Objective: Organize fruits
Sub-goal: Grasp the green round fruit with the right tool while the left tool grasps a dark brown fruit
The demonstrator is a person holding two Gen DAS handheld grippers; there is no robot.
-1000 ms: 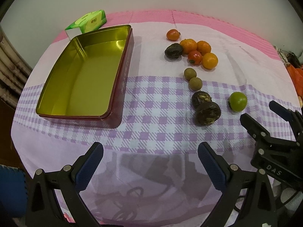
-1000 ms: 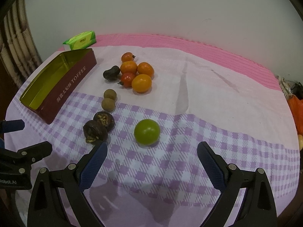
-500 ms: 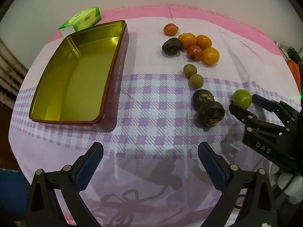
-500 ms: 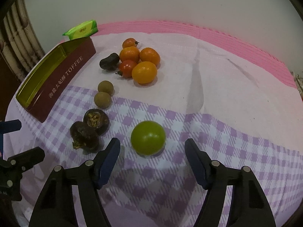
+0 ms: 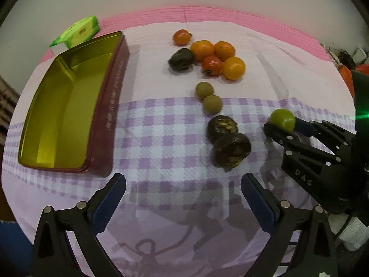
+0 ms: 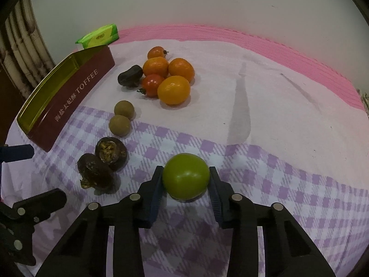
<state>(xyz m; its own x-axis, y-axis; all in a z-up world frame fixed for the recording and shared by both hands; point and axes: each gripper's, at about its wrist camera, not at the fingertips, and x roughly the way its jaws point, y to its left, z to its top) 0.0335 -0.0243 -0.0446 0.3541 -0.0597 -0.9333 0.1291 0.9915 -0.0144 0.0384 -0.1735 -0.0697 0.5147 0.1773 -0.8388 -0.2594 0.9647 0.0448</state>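
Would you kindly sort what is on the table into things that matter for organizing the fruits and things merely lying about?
Part of the job: green fruit between the right hand-held gripper fingers; orange fruits; red tomato; brown round fruits; dark fruits; toffee tin.

Lying about: green packet; checked tablecloth.

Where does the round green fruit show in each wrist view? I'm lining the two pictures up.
Left wrist view: round green fruit at right, mid-height, between the right gripper fingers.
Right wrist view: the fruit low at centre, between that gripper's pads.
Shared landmark: open red toffee tin with gold inside, far left in both.
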